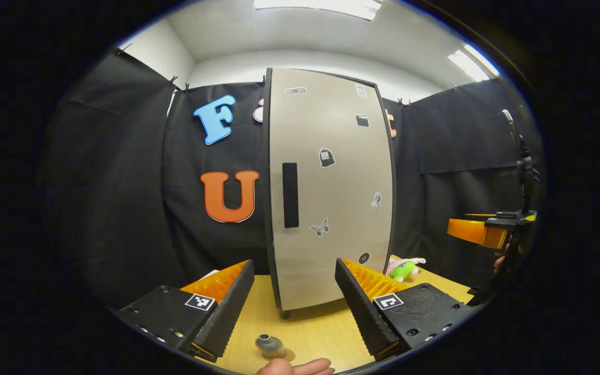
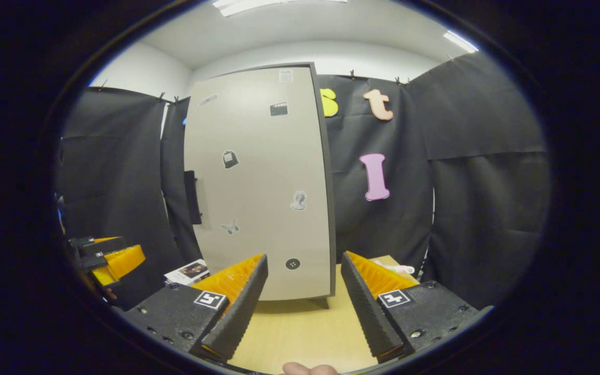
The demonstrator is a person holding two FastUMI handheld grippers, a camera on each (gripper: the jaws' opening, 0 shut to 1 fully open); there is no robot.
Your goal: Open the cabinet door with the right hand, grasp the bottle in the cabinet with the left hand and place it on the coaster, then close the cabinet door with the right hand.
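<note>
The cabinet door (image 1: 331, 192) is seen shut in the centre of the left gripper view, its dark vertical handle (image 1: 290, 195) set near the door's left edge; the bottle is judged to be behind it, since nothing of the inside can be seen. So the first step, opening the door, is judged not yet begun.

The left gripper (image 1: 295, 302) is held with its fingers spread wide and nothing between them, low in the frame above the wooden table (image 1: 321, 328). A small round object (image 1: 267, 344) lies at the bottom centre on a thin disc (possibly the coaster, though it cannot be told for sure).

In the right gripper view the right gripper (image 2: 304, 297) is likewise spread and empty, pointed at the lower part of the door, while the handle (image 2: 191, 197) sits left of centre, well apart from the fingers.

The next move is judged to call for the right gripper to be carried left and up to the handle, closed on it, and the door swung outward.
</note>
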